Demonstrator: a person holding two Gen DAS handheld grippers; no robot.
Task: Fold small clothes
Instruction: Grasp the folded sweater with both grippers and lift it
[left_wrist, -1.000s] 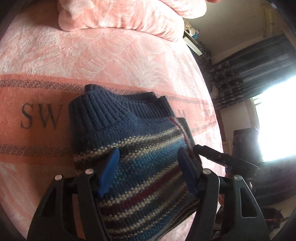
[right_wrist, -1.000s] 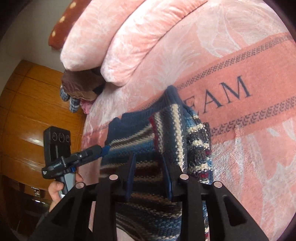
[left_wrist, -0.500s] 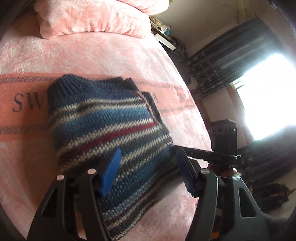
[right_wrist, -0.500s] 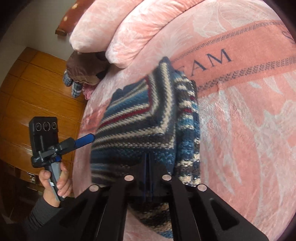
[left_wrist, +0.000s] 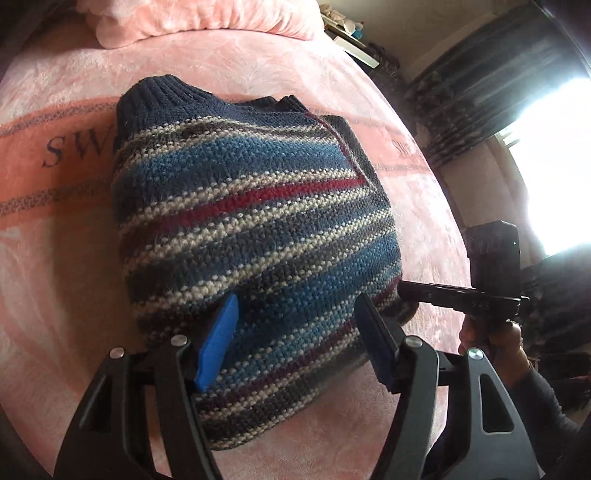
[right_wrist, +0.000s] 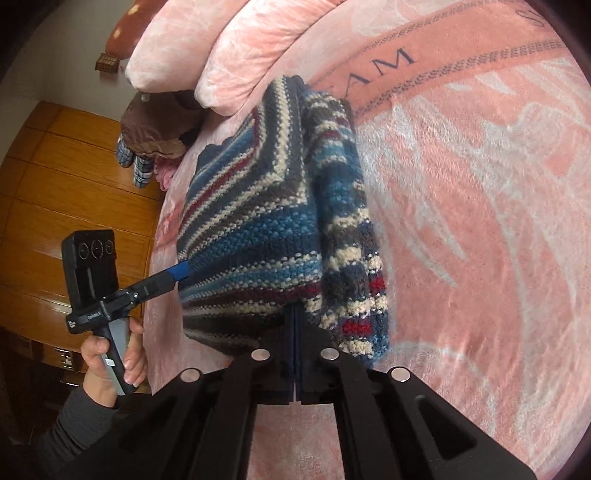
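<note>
Since a second ago the striped knit sweater has been turned over: the ribbed navy hem that lay folded on top then now sits at the far edge, and the bundle lies broad and flatter on the pink blanket of the bed. Over the same second the right claw has narrowed from a small gap to fingers pressed together, with the sweater's near edge pinched between them, so one striped flap hangs down its right side. The left claw stands wide open above the near end of the bundle, blue pads apart, holding nothing; in the right wrist view its tip sits against the sweater's left edge.

Judging by the shape, the sweater is already folded into a compact packet, with sleeves tucked out of sight. What seems left is letting the pinched edge go, squaring the hanging flap, and perhaps smoothing. Any further clothes to fold are not visible here.
</note>
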